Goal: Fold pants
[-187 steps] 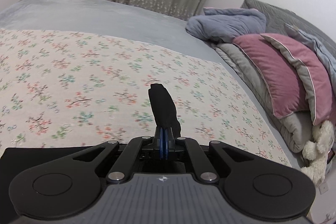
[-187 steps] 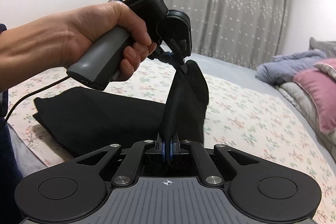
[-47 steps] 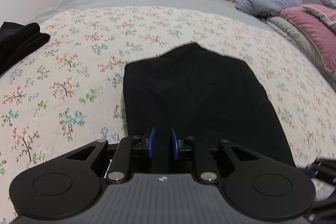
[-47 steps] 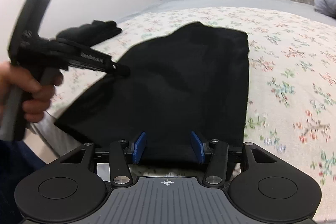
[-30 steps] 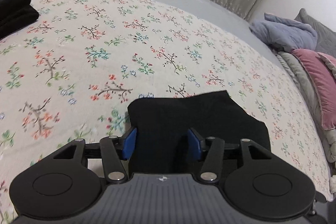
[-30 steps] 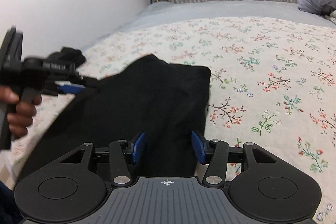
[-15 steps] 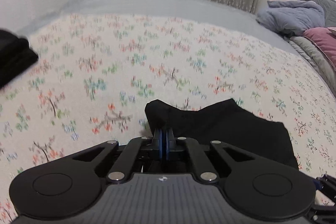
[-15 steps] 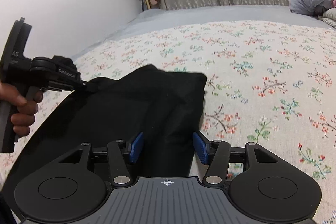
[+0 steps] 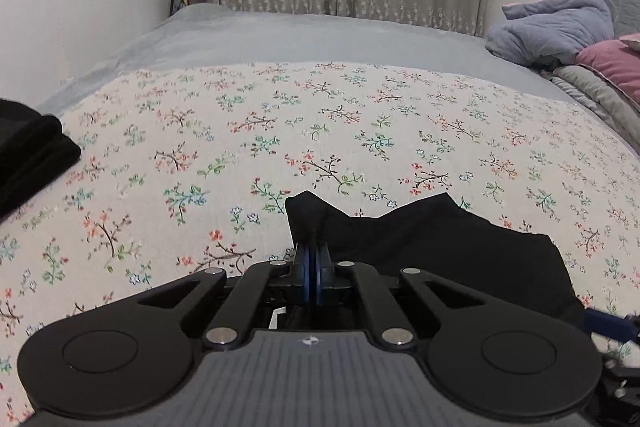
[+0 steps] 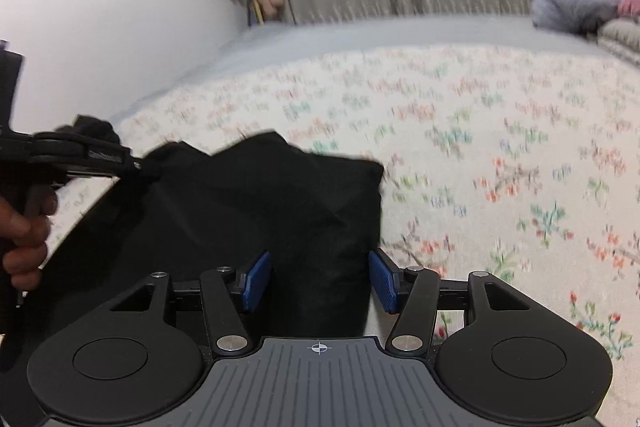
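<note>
The black pants (image 10: 256,211) lie on the flowery bed (image 9: 360,131). The left tongs (image 9: 311,259) are clamped on the far left corner, while the right tongs (image 10: 318,281) gape wide around the near right edge, not pinching yet, so that corner's right there for grabbing.

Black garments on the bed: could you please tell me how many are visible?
2: the pants pinched by the left tongs, and a folded black pile at the bed's left edge. Others may lie out of view.

pants (image 9: 432,251): matt black cloth
bedspread (image 9: 320,131): floral printed cotton-like cloth
left gripper (image 9: 311,267): matt black plastic, blue pads
</note>
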A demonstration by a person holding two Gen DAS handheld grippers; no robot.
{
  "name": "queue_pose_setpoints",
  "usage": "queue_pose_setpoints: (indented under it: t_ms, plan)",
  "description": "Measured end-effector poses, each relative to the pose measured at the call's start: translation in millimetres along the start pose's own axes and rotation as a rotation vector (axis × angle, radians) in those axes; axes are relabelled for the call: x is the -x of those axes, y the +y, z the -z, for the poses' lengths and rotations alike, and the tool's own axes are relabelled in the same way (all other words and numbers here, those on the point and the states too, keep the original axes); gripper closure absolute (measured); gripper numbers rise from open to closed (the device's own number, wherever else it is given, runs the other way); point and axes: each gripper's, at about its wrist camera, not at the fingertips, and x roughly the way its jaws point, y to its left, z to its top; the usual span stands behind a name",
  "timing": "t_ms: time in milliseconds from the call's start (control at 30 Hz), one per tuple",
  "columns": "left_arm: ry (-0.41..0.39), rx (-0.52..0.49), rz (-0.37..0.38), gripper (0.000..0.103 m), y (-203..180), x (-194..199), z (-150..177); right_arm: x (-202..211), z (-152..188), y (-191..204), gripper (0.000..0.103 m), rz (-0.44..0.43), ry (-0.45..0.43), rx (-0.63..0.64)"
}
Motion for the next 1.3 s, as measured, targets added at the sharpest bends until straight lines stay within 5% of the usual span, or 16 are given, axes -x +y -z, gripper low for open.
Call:
queue_pose_setpoints:
  t_ms: [133,333,467,600,733,833,1000,1200,1300]
  plan:
    - [0.066,-0.02,-0.013,0.097,-1,-17,11,-18,2,-7,0.048,0.012,0.071,-0.033]
    - [0.048,0.01,-0.007,0.087,5,-8,10,-16,-7,-11,0.049,0.027,0.073,-0.022]
    - [0.013,0.111,0.04,0.076,20,18,8,7,-5,-23,0.049,0.01,-0.005,-0.066]
    - [-0.026,0.143,0.104,0.074,19,53,17,25,-2,-32,0.048,-0.026,-0.043,-0.117]
    - [0.006,0.082,0.176,0.075,0,68,40,24,6,-12,0.057,-0.09,0.032,-0.07]
    - [0.064,0.028,0.114,0.076,-12,62,59,22,23,7,0.057,-0.018,0.085,0.047]
    - [0.079,0.004,0.062,0.076,-4,66,73,38,35,-4,0.058,-0.022,0.122,0.002]
    - [0.086,0.148,0.021,0.074,33,78,68,58,38,-16,0.059,-0.058,0.138,-0.055]
    - [0.085,0.25,0.114,0.061,49,86,68,65,39,-42,0.059,-0.173,0.122,-0.259]
